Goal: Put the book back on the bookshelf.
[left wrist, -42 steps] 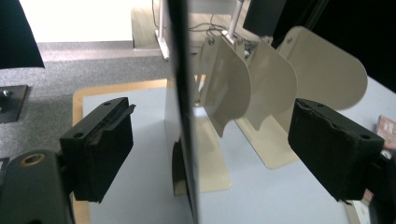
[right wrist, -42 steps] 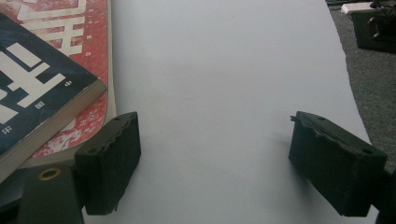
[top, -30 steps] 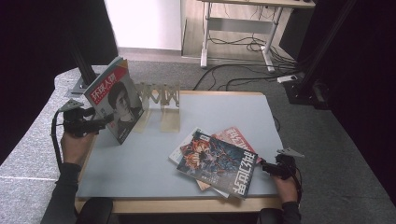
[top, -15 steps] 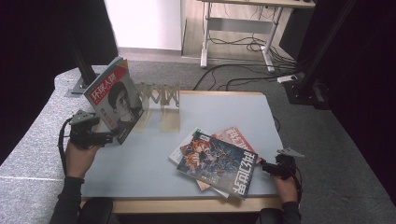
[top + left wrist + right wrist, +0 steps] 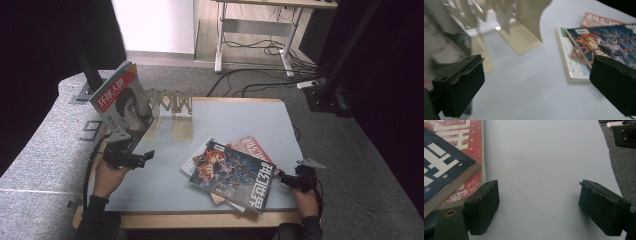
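A magazine with a red header and a portrait cover (image 5: 122,102) leans upright at the left end of a beige metal book rack (image 5: 172,102) (image 5: 524,37). Below it, over the table's left side, my left gripper (image 5: 145,156) (image 5: 536,85) points right. Its jaws have just been opening and stand wide with nothing between them. A loose pile lies at centre right: a dark blue comic-cover magazine (image 5: 235,172) (image 5: 604,42) (image 5: 441,167) lies over a red one (image 5: 255,147) (image 5: 471,142) and a white one (image 5: 195,162) (image 5: 567,55). My right gripper (image 5: 285,179) (image 5: 543,207) rests open beside the pile's near right corner, over bare table.
The grey-blue table (image 5: 240,120) has bare surface between the rack and the pile. On the floor behind it stand a desk frame (image 5: 255,35) and cables (image 5: 250,82). Black stands rise at the far left (image 5: 87,70) and far right (image 5: 340,65).
My left gripper has come away from the upright magazine, moving toward the near edge and lower. The magazine stays leaning in the rack. The right gripper has not moved.
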Demonstrator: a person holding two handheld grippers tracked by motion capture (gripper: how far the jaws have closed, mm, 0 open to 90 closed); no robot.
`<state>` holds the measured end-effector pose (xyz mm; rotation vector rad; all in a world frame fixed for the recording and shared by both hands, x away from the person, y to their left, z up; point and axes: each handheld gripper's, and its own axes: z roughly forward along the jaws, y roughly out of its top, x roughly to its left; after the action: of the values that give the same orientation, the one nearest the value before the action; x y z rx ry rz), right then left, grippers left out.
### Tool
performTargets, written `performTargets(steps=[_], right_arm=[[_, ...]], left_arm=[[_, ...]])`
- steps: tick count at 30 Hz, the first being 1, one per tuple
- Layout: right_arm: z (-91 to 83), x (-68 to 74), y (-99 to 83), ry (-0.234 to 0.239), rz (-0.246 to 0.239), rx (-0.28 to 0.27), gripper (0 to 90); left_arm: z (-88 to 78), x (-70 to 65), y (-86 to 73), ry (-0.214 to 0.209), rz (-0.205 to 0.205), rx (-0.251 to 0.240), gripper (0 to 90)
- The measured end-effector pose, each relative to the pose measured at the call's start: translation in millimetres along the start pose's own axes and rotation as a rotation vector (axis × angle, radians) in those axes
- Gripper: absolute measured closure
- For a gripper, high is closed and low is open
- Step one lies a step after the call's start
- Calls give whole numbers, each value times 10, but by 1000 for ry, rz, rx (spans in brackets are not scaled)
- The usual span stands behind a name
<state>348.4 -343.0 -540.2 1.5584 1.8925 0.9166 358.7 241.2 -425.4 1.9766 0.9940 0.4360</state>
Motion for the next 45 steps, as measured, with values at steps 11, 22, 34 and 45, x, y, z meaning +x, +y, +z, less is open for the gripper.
performTargets(steps=[11, 22, 34, 45], right_arm=[[0, -1, 1, 0, 1, 0, 157], [0, -1, 1, 1, 0, 1, 157], [0, -1, -2, 1, -2, -1, 157], [0, 0, 0, 0, -3, 0, 158]], left_arm=[[467, -203, -111, -105, 36, 50, 0], [814, -322, -372, -99, 106, 173, 0], [986, -323, -594, -75, 122, 248, 0], [991, -340, -600, -64, 131, 250, 0]])
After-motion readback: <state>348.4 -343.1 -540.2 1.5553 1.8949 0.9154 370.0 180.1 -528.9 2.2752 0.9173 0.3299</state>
